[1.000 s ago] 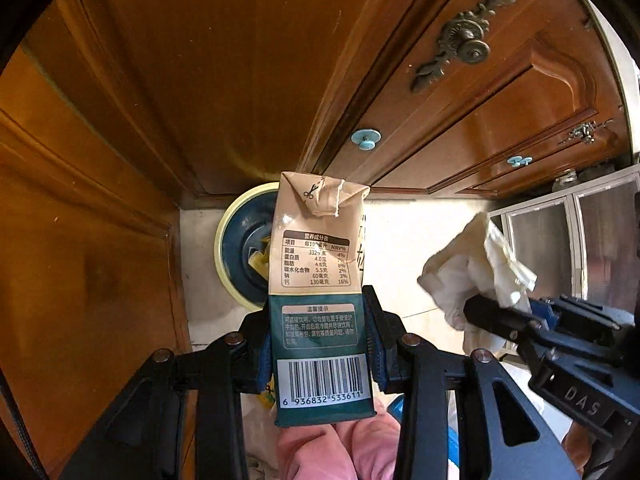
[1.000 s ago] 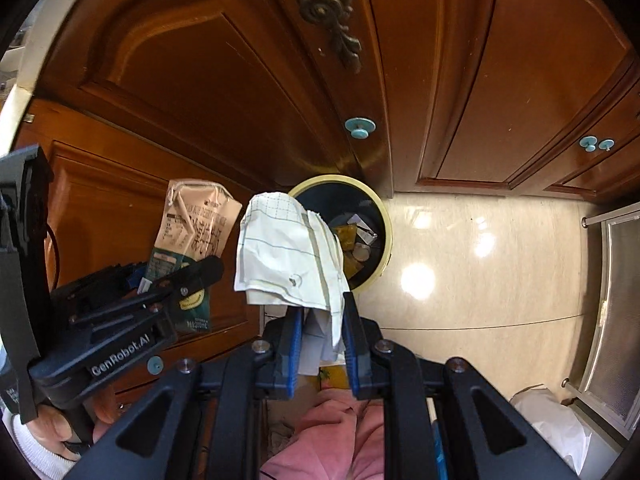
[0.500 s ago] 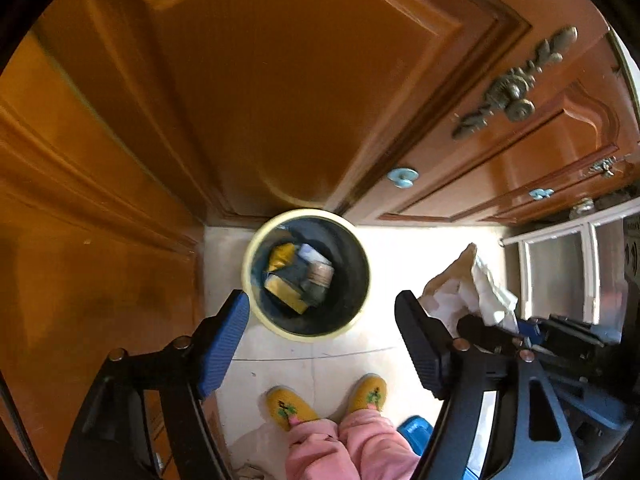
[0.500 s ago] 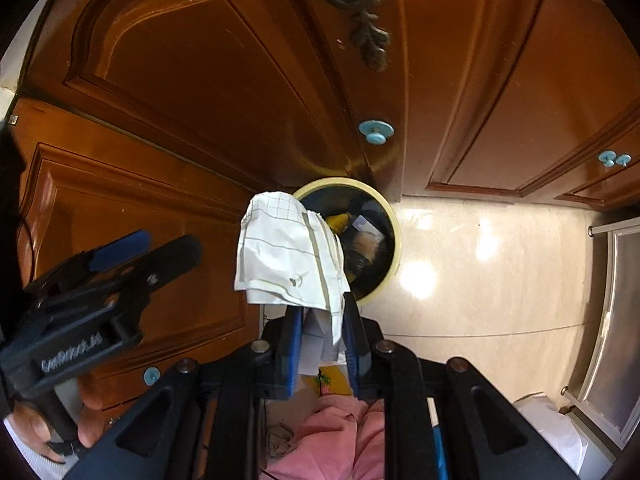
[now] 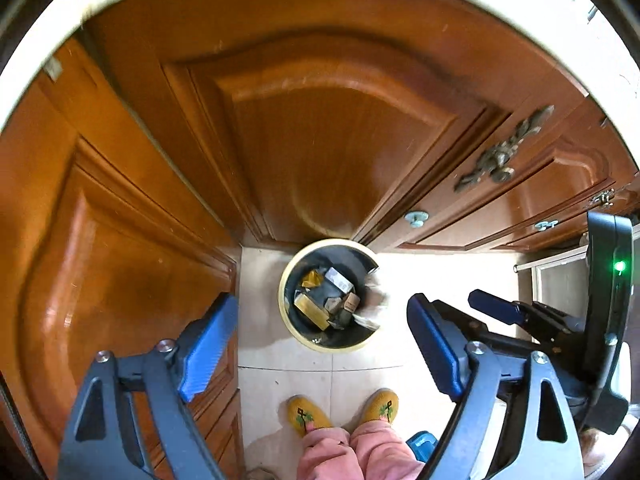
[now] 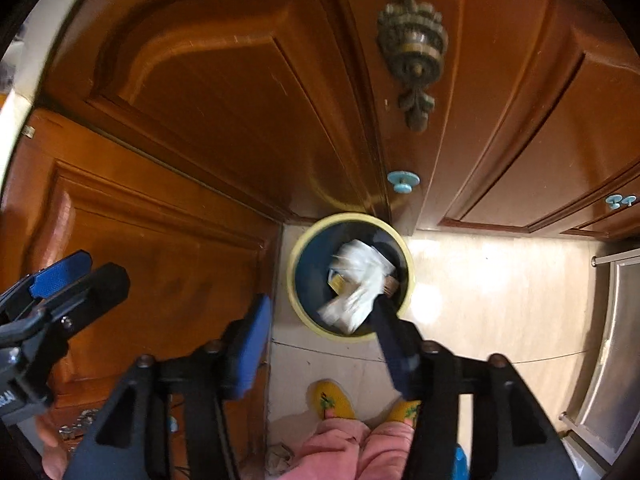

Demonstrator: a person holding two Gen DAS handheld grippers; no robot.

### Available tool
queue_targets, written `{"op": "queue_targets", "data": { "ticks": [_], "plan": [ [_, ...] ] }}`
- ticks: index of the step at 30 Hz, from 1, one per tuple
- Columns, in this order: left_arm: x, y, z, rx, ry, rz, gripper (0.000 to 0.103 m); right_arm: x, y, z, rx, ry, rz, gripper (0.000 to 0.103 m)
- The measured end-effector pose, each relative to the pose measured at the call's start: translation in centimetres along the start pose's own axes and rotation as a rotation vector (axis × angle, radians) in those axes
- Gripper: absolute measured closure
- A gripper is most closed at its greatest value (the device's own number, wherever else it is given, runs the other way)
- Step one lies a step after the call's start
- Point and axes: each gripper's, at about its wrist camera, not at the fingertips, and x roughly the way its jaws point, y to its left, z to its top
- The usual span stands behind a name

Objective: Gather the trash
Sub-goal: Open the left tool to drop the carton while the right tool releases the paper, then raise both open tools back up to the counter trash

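- I am holding my left gripper (image 5: 320,344) above the tiled floor (image 5: 440,280), pointing steeply down, with its jaws opening wide and nothing between the blue pads.
- My right gripper (image 6: 320,340) is also pointing down over the bin; its jaws are opening, and the pads are pressing on nothing.
- A crumpled white paper (image 6: 356,284), blurred in the picture, is showing inside the yellow-rimmed bin (image 6: 298,248), just past the tip of my right jaws and clear of them.
- From the left camera the same bin (image 5: 285,280) is standing on the floor against the corner of the wooden cabinets (image 5: 340,140), and it is holding cartons and wrappers (image 5: 324,304) on its dark bottom; the white paper (image 5: 372,304) is appearing as a blur at its right edge.
- My yellow slippers (image 5: 308,416) and pink trouser legs (image 5: 360,456) are showing beneath the jaws, near the bin.
- My right gripper is showing at the right side of the left camera's view (image 5: 500,308), well apart from the bin.
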Motion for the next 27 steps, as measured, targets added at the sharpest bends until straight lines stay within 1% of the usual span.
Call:
{"op": "queue_targets", "data": {
  "ticks": [3, 7, 13, 16, 21, 27],
  "plan": [
    [-2.4, -0.8, 0.7, 0.011, -0.02, 0.005, 0.016, -1.4, -0.2, 0.1, 0.006, -0.019, 0.03, 0.042],
    [-5.3, -2.6, 1.3, 0.04, -0.042, 0.025, 0.015, -3.6, -0.2, 0.0, 0.006, -0.044, 0.049, 0.038],
    [-9.6, -4.7, 2.0, 0.053, -0.081, 0.036, 0.015, -6.6, 0.0, 0.0, 0.0, -0.055, 0.076, 0.037],
    [-11.7, -5.1, 2.5, 0.06, -0.101, 0.034, 0.015, -8.8, 0.4, 0.0, -0.01, -0.068, 0.093, 0.037],
    [-15.7, -5.2, 3.3, 0.059, -0.149, 0.003, 0.015, -13.0, 1.6, 0.0, -0.038, -0.106, 0.101, 0.037],
    [-21.6, -4.6, 4.6, 0.07, -0.241, -0.059, 0.015, -18.9, 3.2, 0.3, -0.039, -0.164, 0.119, 0.037]
  ]
}}
